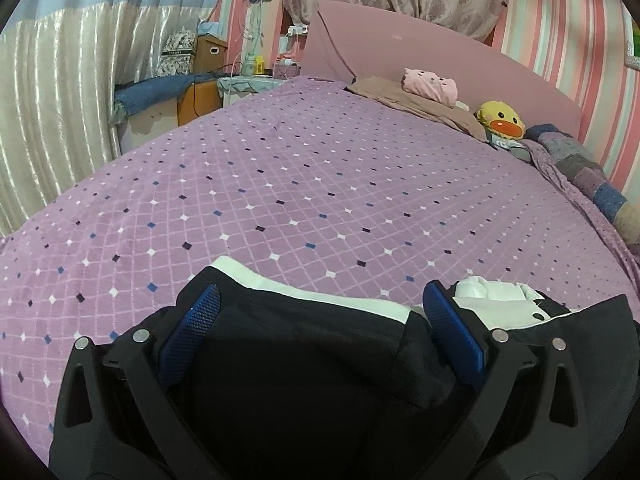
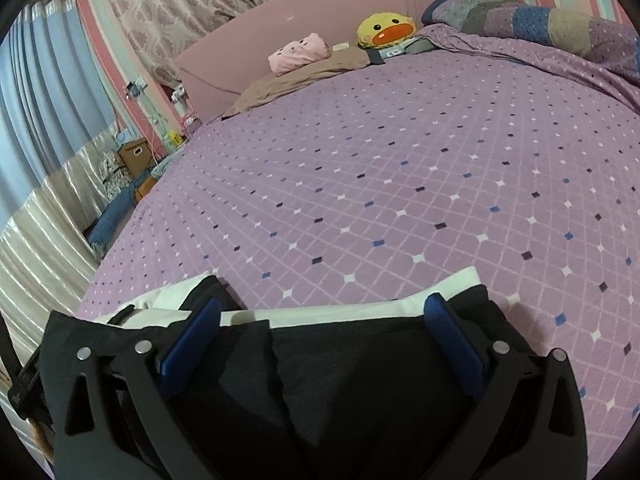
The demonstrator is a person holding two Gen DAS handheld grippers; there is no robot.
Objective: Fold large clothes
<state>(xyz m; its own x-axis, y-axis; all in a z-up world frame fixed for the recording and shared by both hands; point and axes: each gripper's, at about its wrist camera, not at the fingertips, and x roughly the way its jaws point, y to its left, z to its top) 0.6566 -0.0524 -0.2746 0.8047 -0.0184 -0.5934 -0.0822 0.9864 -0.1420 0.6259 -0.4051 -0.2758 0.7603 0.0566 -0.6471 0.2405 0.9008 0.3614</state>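
A black garment with a white lining [image 1: 304, 360] lies bunched at the near edge of the purple bed cover [image 1: 300, 184]. My left gripper [image 1: 320, 304] is open, its blue pads wide apart just over the black cloth. In the right wrist view the same garment [image 2: 360, 364] lies under my right gripper [image 2: 322, 316], which is also open with its blue pads spread over the cloth. A white band [image 2: 340, 312] edges the garment's far side. Neither gripper holds the cloth.
A pink headboard [image 1: 400, 52] stands at the far end. A pink folded item [image 1: 430, 86], a brown cloth [image 1: 416, 106] and a yellow duck toy [image 1: 500, 120] lie there. A patchwork quilt [image 1: 592, 176] runs along the right. A cluttered nightstand [image 1: 248, 76] is at the far left.
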